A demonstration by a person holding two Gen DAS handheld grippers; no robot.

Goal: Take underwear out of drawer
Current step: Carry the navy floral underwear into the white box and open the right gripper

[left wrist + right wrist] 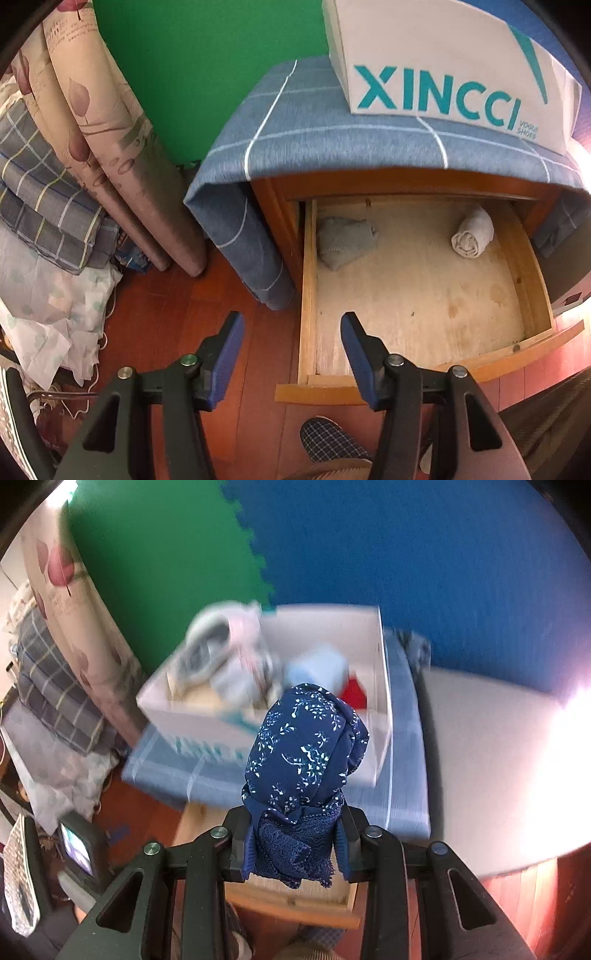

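Holding: my right gripper (pixel 295 843) is clenched on a rolled pair of navy floral underwear (pixel 306 753), lace edge pinched between the pads, so the roll stands up out of the jaws.
Position of underwear: raised clear of the drawer (pixel 417 291), in front of the white box (pixel 369 646) on the blue checked cloth (pixel 402 775); the box already has clothes in it, so I judge it the drop spot.
Right pose: tilted down toward the box; background blurred.
Left gripper (pixel 291 354): released, nothing between the fingers, hovering over the drawer's front left corner, pointing inward.
Drawer: pulled out; a crumpled grey piece (pixel 345 240) at back left, a pale roll (pixel 472 236) at back right, well apart.
Next, as I judge: release the roll into the box, then fetch the others.
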